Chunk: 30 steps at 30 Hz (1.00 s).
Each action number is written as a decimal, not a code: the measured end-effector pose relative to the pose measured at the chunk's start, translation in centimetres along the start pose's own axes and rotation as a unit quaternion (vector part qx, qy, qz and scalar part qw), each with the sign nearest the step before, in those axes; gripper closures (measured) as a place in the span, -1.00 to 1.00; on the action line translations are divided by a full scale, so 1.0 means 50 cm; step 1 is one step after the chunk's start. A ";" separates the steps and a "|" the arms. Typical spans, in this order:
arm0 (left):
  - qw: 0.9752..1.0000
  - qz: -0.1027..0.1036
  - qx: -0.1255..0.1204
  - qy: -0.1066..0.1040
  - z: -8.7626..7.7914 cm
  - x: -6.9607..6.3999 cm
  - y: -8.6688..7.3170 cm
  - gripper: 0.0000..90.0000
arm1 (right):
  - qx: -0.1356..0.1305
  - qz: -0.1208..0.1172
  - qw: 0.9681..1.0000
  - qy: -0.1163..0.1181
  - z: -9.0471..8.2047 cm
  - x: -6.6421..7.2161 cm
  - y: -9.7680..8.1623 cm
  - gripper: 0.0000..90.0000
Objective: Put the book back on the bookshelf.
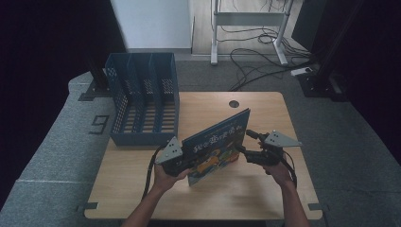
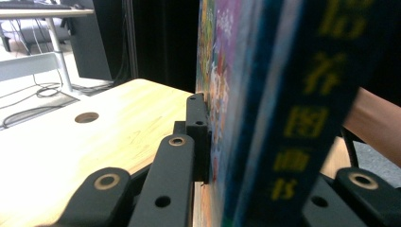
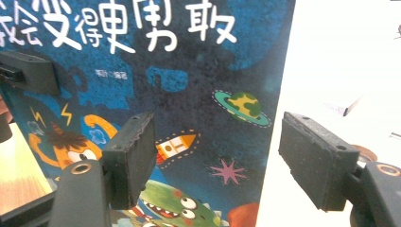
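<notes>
From the left, the blue file rack (image 1: 144, 97) stands at the table's (image 1: 265, 189) far left corner, slots open. My left gripper (image 1: 182, 161) is clamped on the picture book (image 1: 215, 146), pinching it near the spine, and holds it upright on its lower edge over the middle of the table. One grip near one end is my worry: I judge the book could pivot or sag, or its pages fan open. My right gripper (image 1: 248, 142) has its jaws spread wide, just beside the cover's far edge and gripping nothing, so it gives no support. The book is a thin hardcover, dark blue, with white characters, cartoon monsters, a rocket and a planet.
</notes>
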<state>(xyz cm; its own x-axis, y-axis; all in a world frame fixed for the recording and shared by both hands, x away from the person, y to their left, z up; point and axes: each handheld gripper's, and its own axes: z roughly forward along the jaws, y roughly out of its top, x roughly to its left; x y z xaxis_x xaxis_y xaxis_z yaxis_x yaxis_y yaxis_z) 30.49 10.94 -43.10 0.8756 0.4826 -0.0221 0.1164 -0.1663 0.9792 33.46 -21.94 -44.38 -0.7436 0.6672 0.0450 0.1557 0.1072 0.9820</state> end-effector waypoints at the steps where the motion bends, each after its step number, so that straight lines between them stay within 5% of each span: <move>1: 1.000 0.000 -0.001 0.002 0.000 -0.001 0.000 0.82 | -0.001 0.001 1.000 -0.003 -0.001 -0.001 -0.001 -0.40; 17: 0.999 -0.043 -0.029 0.007 -0.014 0.009 0.010 0.83 | -0.008 0.018 0.999 -0.031 -0.029 -0.011 -0.034 -0.38; 30: 0.998 -0.049 -0.028 0.008 -0.025 0.012 0.018 0.83 | -0.011 0.020 0.999 -0.029 -0.030 -0.010 -0.034 -0.38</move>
<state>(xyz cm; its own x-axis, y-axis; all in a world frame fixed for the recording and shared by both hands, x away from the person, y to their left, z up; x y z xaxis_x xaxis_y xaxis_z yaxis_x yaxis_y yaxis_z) 30.55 12.14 -41.98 0.8533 0.5084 -0.1162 0.1746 -0.0685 0.9823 32.57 -23.55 -45.79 -0.6975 0.7127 0.0748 0.1696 0.0628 0.9835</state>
